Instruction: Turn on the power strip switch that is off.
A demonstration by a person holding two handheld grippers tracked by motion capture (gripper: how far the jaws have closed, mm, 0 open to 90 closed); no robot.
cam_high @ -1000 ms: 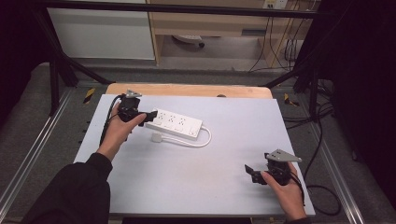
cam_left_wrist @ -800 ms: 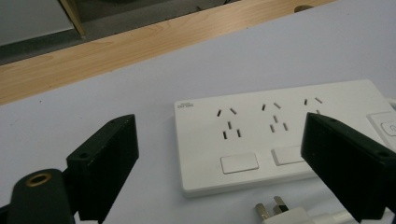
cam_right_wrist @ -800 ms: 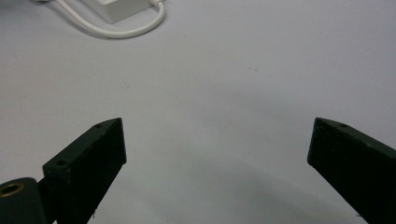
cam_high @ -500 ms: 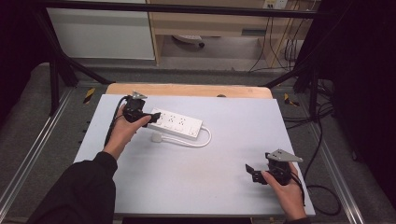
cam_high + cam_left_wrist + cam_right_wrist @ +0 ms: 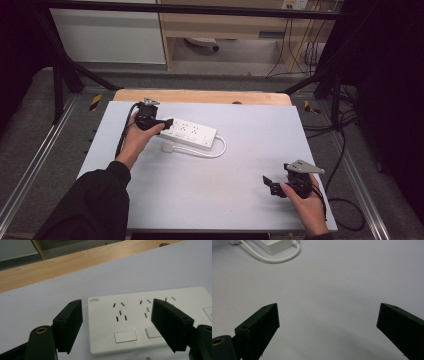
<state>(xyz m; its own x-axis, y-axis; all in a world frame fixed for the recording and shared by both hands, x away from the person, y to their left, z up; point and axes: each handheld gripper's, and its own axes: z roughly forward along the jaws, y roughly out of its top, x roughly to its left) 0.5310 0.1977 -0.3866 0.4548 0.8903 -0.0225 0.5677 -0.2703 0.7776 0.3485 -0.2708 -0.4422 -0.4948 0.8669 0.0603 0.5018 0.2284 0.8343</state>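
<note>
A white power strip (image 5: 192, 132) lies on the pale table (image 5: 225, 200), toward its far left, with its white cable (image 5: 215, 152) looping back to a plug (image 5: 167, 148). My left gripper (image 5: 167, 121) hovers at the strip's left end. In the left gripper view, one jaw stands over bare table just past the end of the power strip (image 5: 130, 322) and the other over its sockets. The left gripper (image 5: 117, 306) has just been closing but is still open, its pads clear of the strip. My right gripper (image 5: 269, 186) rests open near the front right, nothing between its jaws (image 5: 328, 315).
A wooden strip (image 5: 200, 96) runs along the table's far edge. Black frame bars (image 5: 65, 75) and cables (image 5: 345, 150) flank the table. In the right gripper view the strip's cable (image 5: 277, 258) curves at the far top left.
The left hand has shifted a little along the strip's left end, and its jaws have narrowed. The right hand has stayed put.
</note>
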